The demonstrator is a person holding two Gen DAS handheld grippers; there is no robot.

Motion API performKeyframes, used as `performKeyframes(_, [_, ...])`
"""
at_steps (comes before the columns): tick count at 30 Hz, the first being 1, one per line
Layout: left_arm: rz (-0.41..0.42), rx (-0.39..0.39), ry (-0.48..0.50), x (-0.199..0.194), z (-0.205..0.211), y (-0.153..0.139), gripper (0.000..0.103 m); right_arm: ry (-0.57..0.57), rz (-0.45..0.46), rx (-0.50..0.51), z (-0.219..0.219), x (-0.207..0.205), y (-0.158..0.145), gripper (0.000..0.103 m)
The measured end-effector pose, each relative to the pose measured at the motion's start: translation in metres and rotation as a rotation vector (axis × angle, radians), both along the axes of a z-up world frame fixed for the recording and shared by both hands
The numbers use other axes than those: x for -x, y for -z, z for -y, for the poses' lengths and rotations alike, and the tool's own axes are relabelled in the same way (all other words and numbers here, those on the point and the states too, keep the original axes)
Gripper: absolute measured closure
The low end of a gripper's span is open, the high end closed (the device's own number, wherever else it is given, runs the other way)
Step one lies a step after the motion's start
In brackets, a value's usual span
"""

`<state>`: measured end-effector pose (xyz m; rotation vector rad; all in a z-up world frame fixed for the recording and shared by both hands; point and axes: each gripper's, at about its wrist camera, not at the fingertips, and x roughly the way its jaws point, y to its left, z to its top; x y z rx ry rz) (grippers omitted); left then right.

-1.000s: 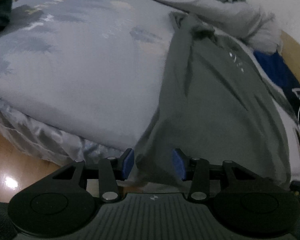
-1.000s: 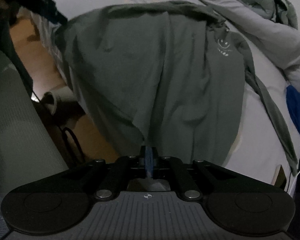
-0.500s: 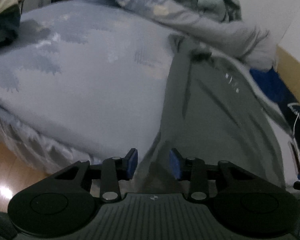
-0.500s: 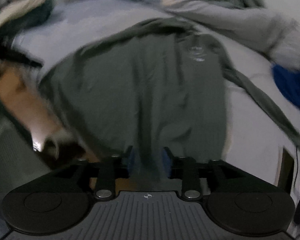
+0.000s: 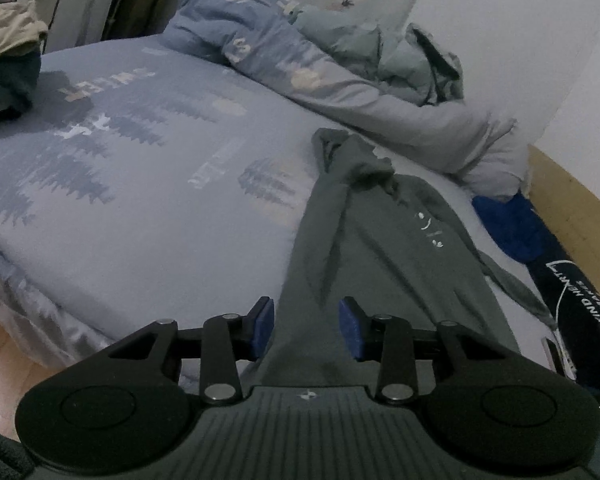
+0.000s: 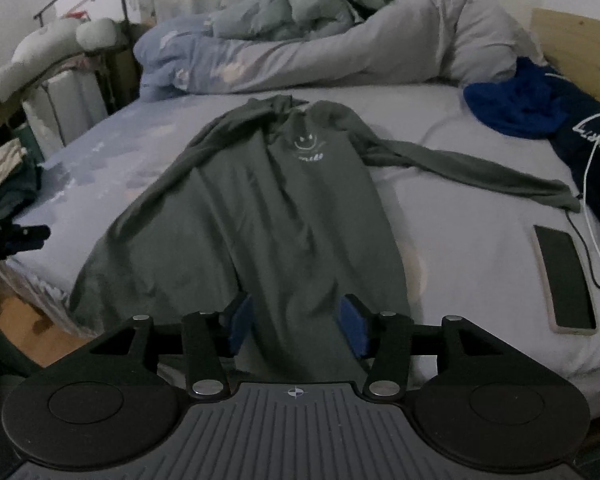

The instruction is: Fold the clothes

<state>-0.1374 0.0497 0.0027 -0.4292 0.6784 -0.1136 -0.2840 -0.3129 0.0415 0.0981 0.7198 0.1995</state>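
While the blue-grey printed bed [image 6: 460, 240] carries the grey long-sleeved smiley shirt [image 6: 284, 208] lying flat, hem overhanging, left claw [image 5: 306, 326] stands spread, right claw [image 6: 296, 326] opening, fabric between both, unpinched. Regrip hem corners evenly.

I see a big bed with a light blue sheet [image 5: 148, 200] that has tree shapes on it. A puffy blanket [image 6: 308, 56] is bunched up at the far end, and a bright blue cloth [image 6: 512, 104] lies on the right next to a dark one with white letters [image 6: 592, 136]. Near me on the right a phone [image 6: 566, 280] lies flat with a white cable [image 6: 588, 184] beside it, and far left sits a pile of clothes [image 5: 8, 64].
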Motion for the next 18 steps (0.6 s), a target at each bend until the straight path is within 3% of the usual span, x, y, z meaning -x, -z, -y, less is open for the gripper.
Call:
performKeyframes(9, [0.009,0.026,0.017,-0.001,0.008,-0.004,0.053,0.056,0.014,-0.035,0.013,0.01,-0.002,0.046])
performKeyframes(12, [0.015,0.042,0.033,-0.003,0.011,-0.009,0.05,0.082,0.027,-0.07,0.018,0.015,-0.006,0.046])
performKeyframes(15, [0.031,0.043,0.029,-0.005,0.013,-0.015,0.041,0.102,0.044,-0.112,0.022,0.016,-0.008,0.045])
performKeyframes(18, [0.037,0.049,0.025,-0.008,0.013,-0.019,0.04,0.113,0.053,-0.158,0.025,0.014,-0.01,0.045])
